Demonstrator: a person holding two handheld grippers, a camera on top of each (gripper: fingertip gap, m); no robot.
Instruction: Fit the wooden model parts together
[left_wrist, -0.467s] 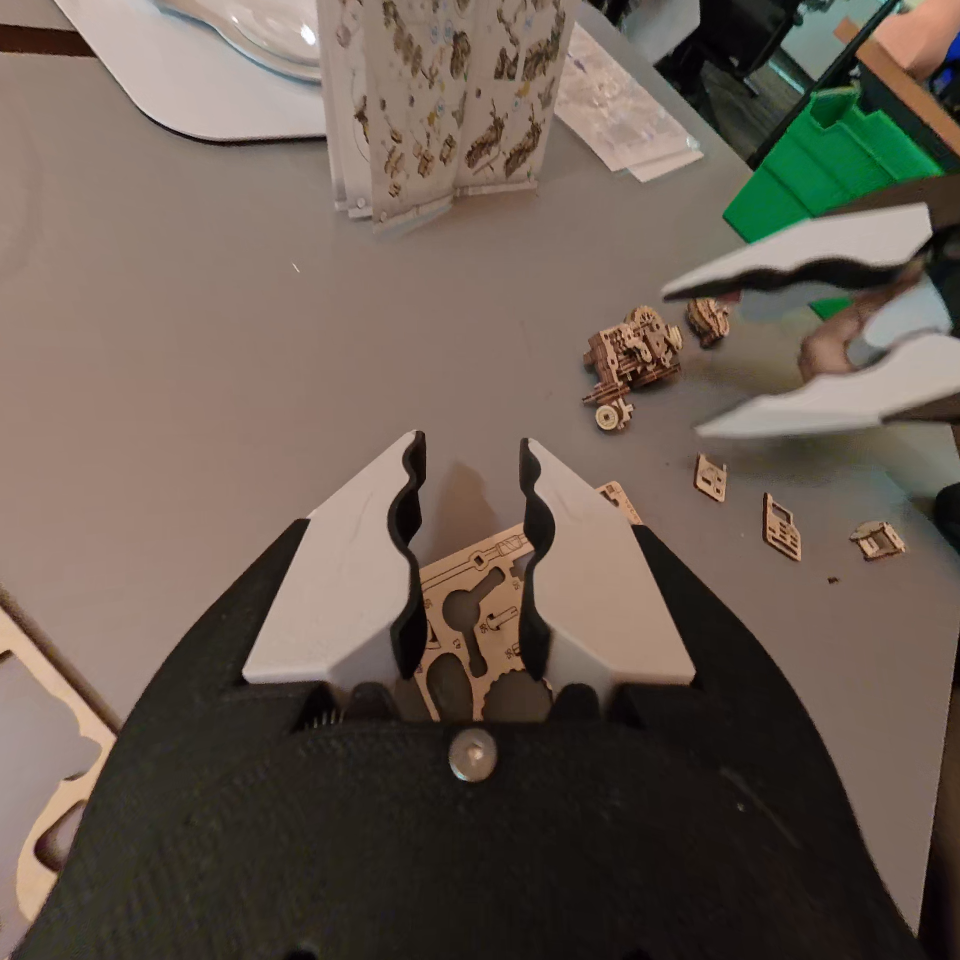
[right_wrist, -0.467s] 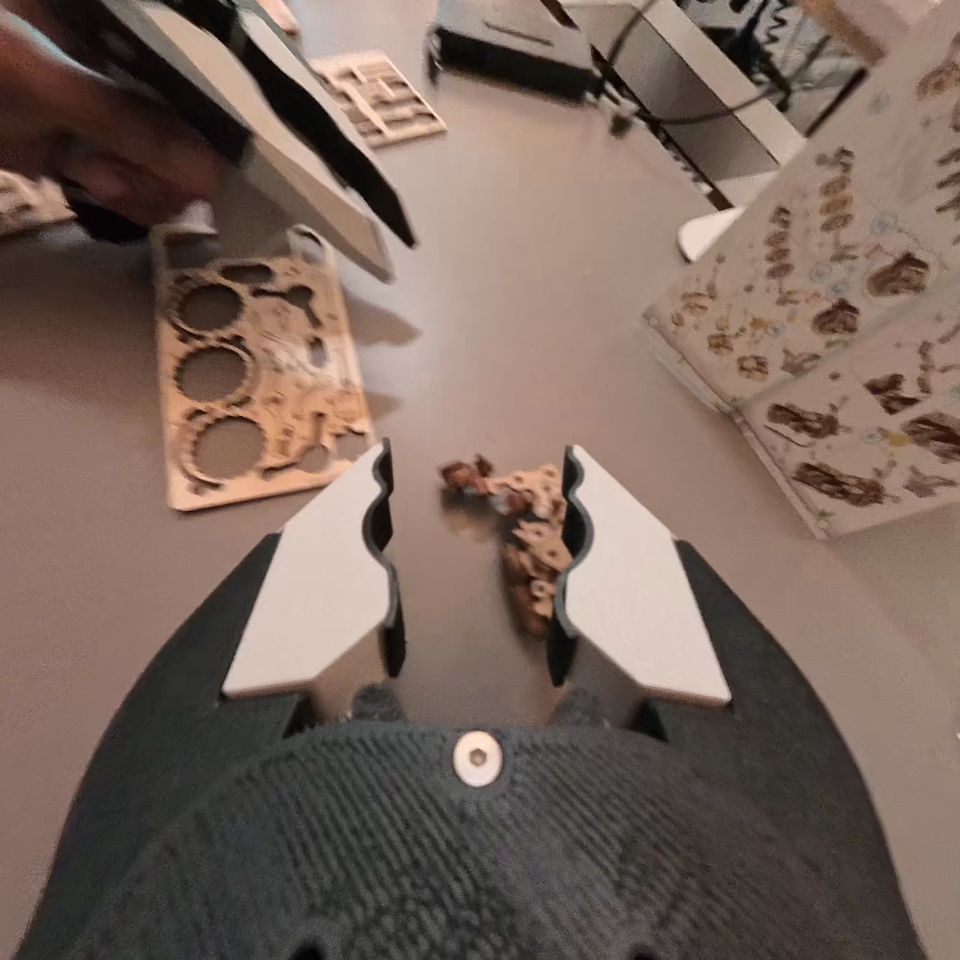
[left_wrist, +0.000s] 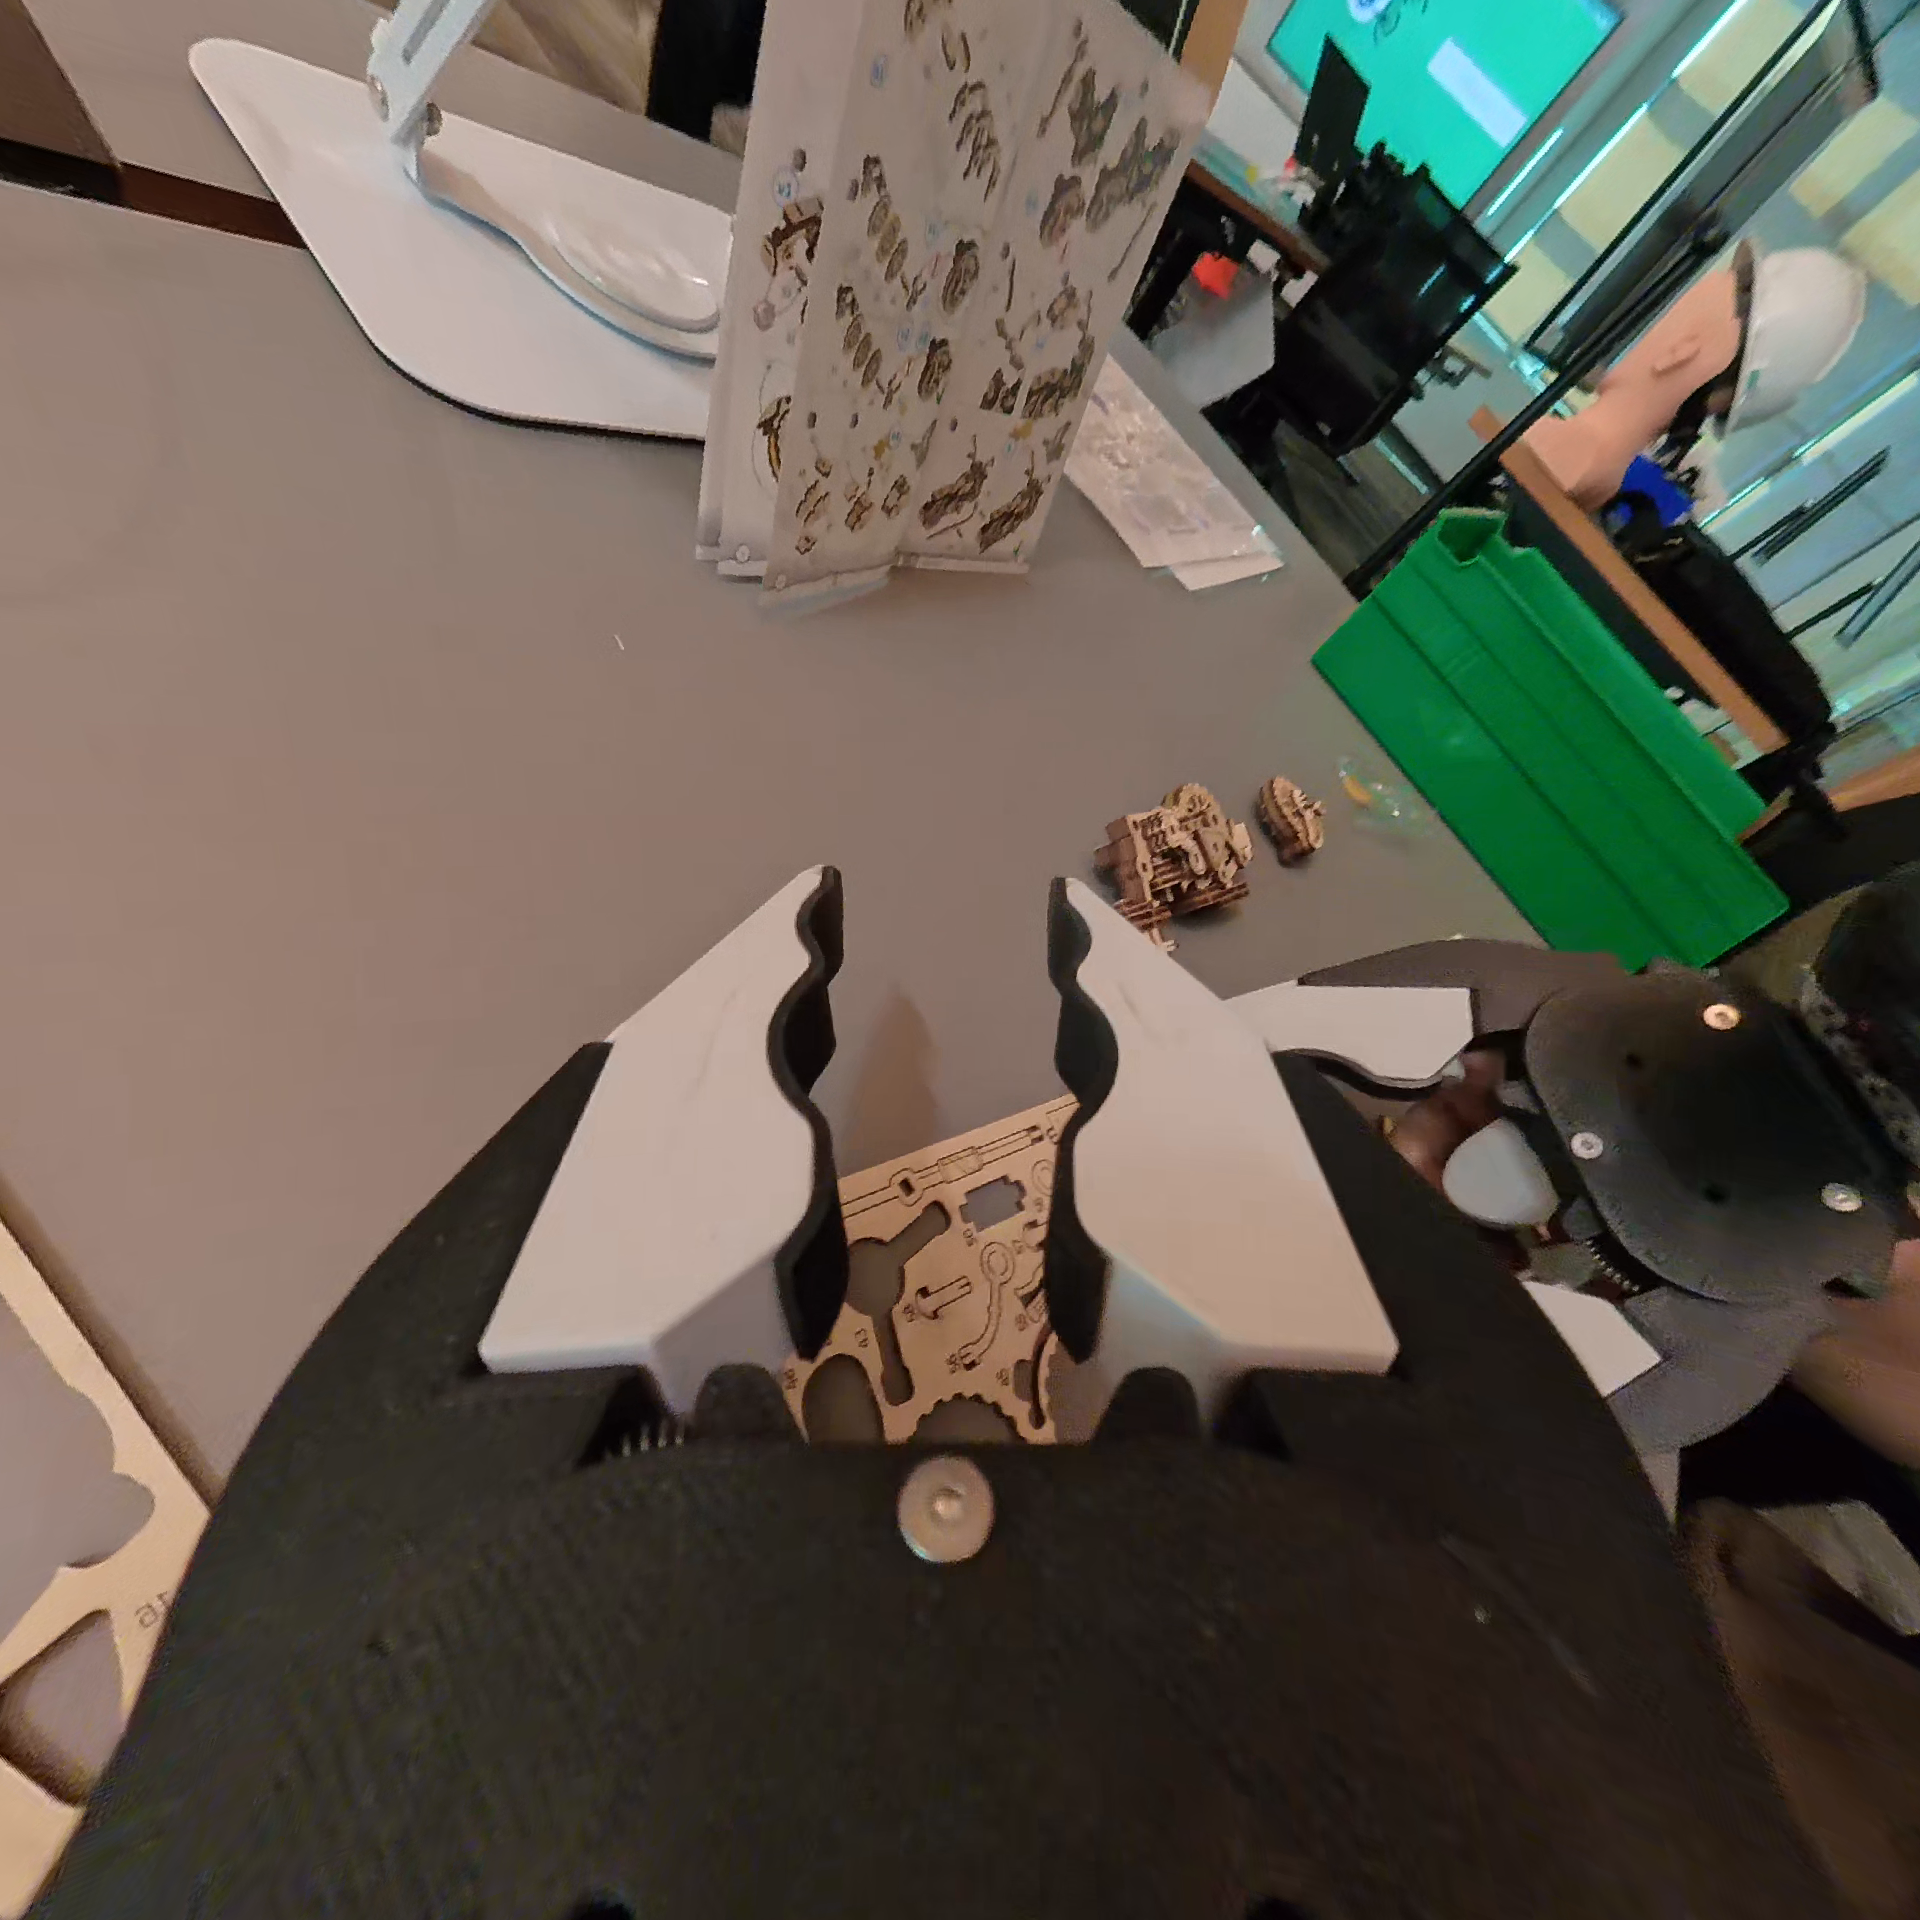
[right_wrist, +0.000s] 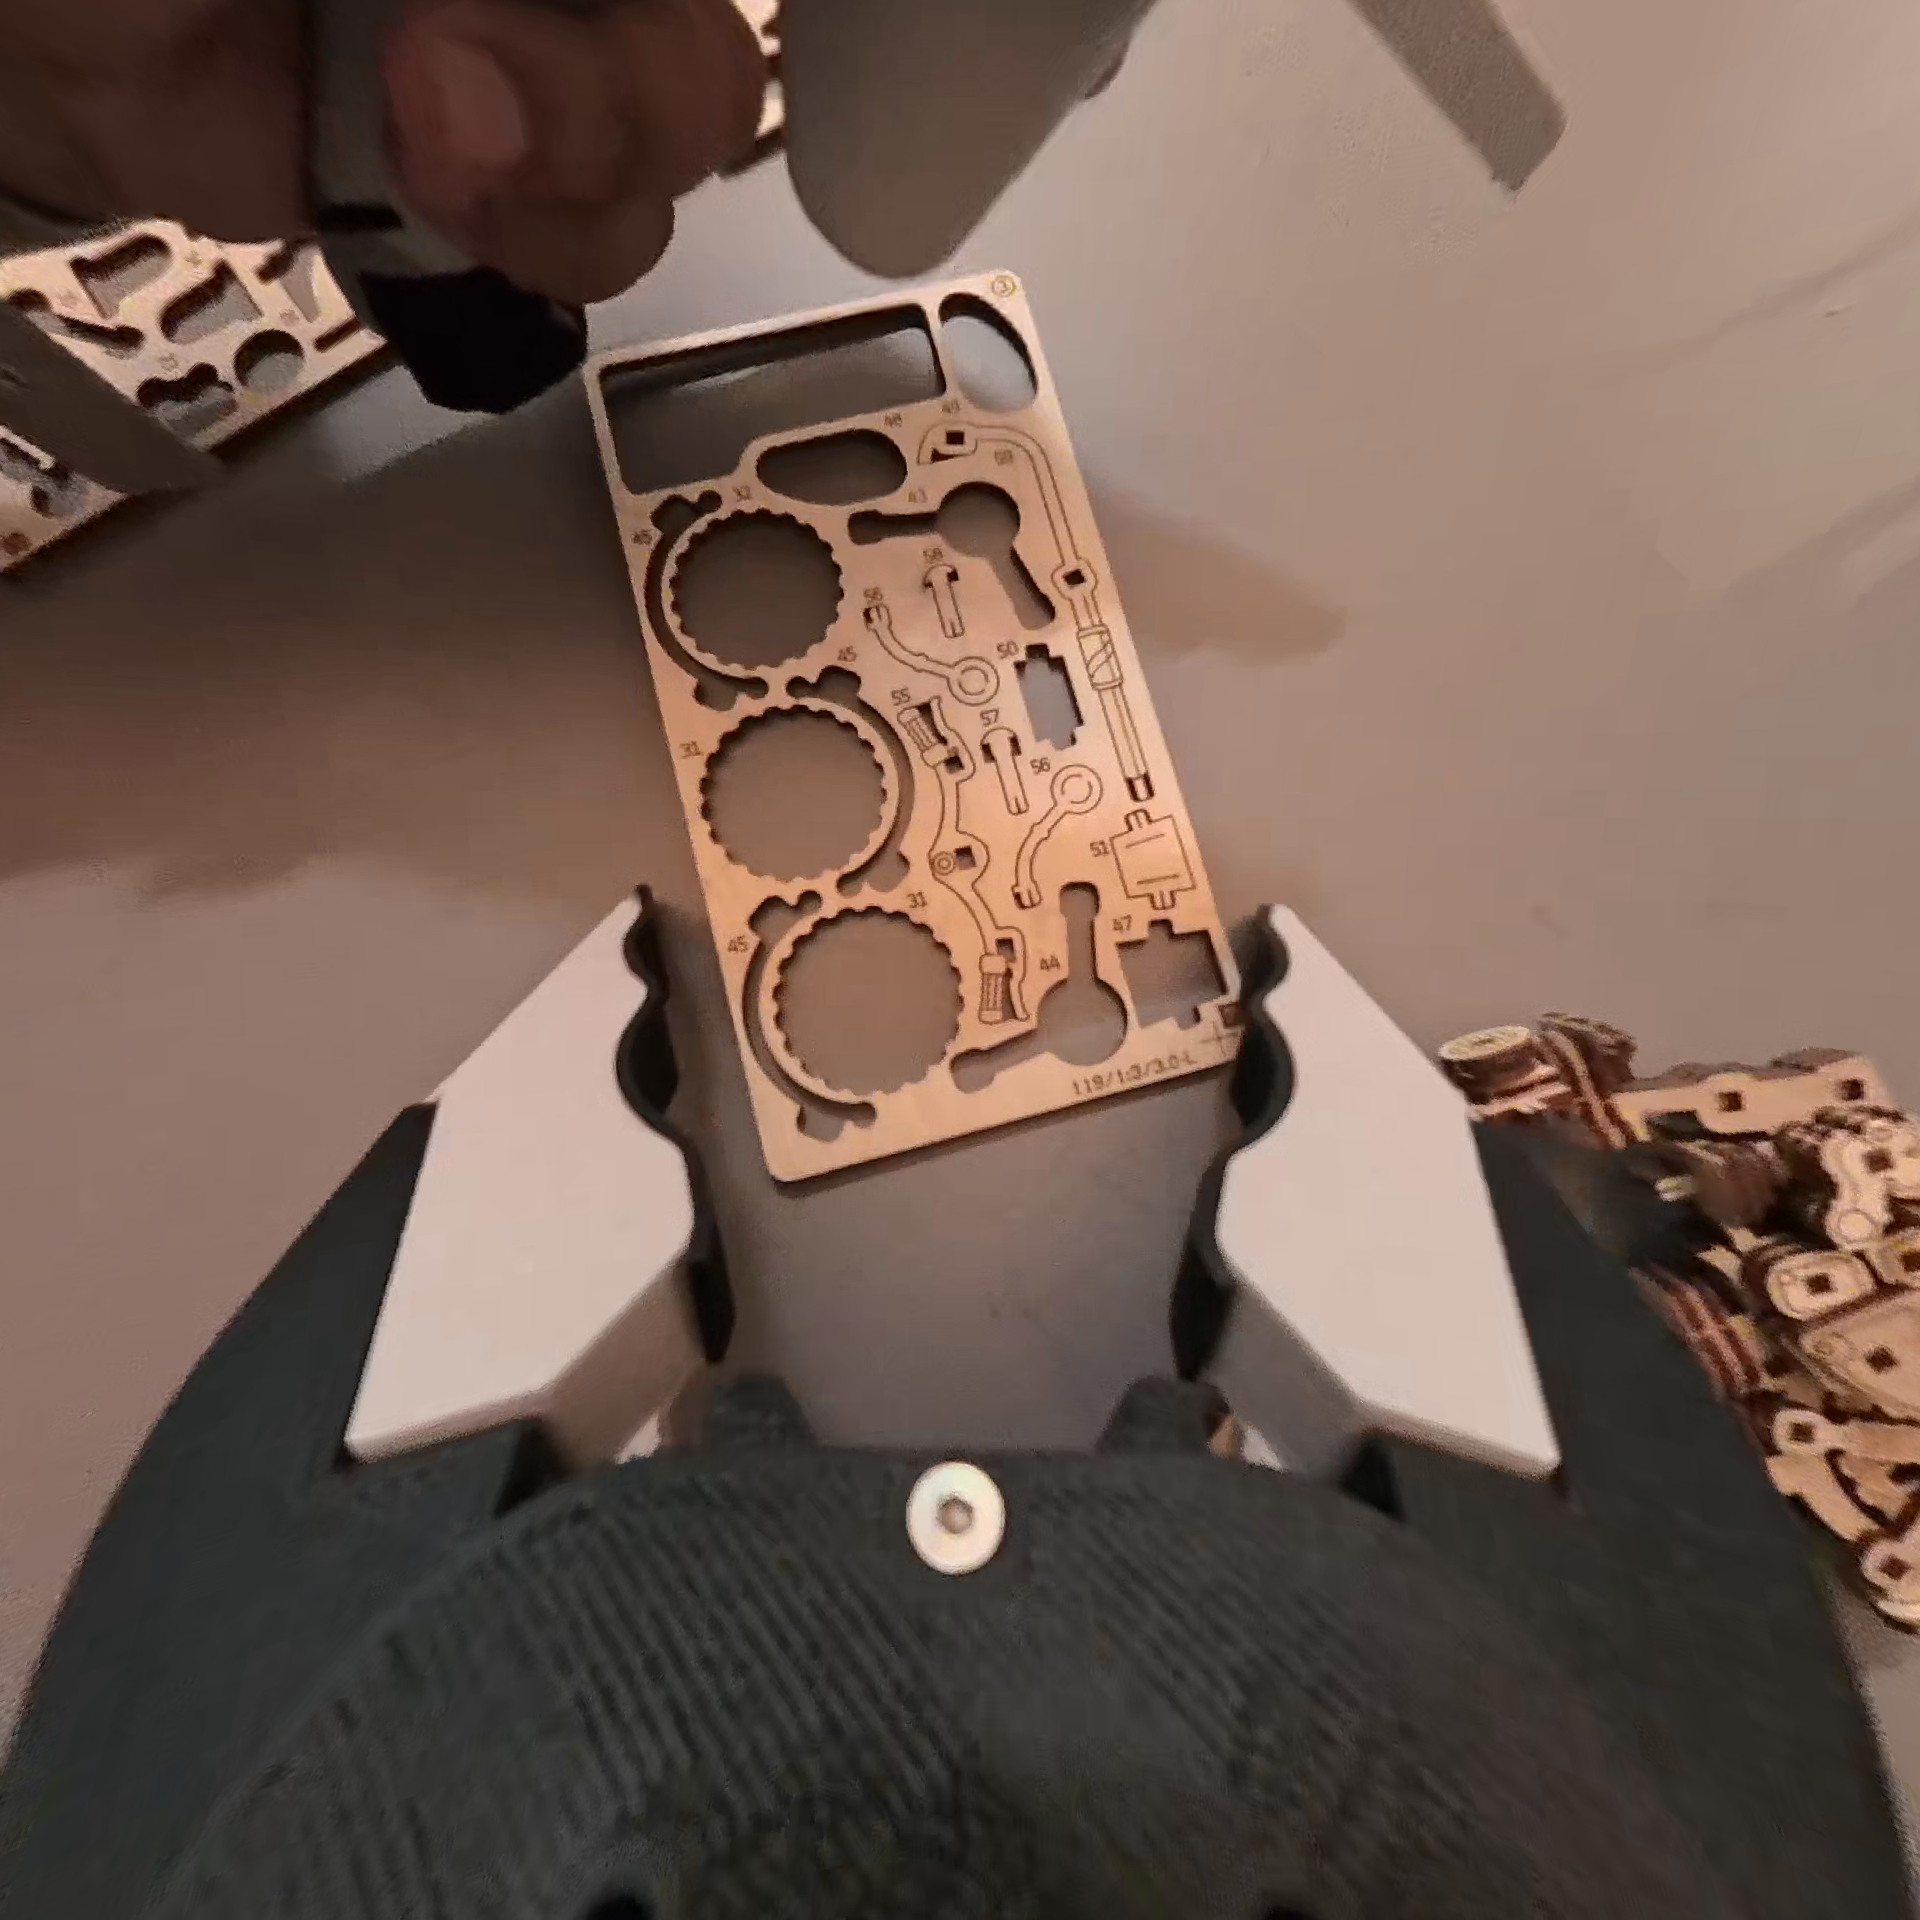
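Note:
A wooden parts sheet (right_wrist: 914, 727) with gear-shaped holes and several small uncut parts lies flat on the grey table. My right gripper (right_wrist: 951, 925) is open wide and empty, looking down on the sheet, with its fingers on either side of the sheet's near end. The sheet's near right corner is close to the right finger. My left gripper (left_wrist: 940, 904) is open and empty, over the other end of the sheet (left_wrist: 935, 1247). A partly built wooden model (left_wrist: 1174, 862) and a small sub-assembly (left_wrist: 1290, 821) sit beyond it. The model (right_wrist: 1714, 1247) lies right of my right gripper.
An instruction booklet (left_wrist: 914, 312) stands upright at the back, with a white stand base (left_wrist: 468, 281) and a plastic bag (left_wrist: 1164, 488) near it. A green bin (left_wrist: 1538, 748) is off the table's right edge. Another wooden sheet (right_wrist: 156, 343) lies to the left. My right gripper is the nearer one to the small sub-assembly (left_wrist: 1290, 821): about 20 cm, against 25 cm.
My right gripper has moved from over the wooden model to over the parts sheet, beside my left gripper, and has opened wider. My left gripper has tilted up a little.

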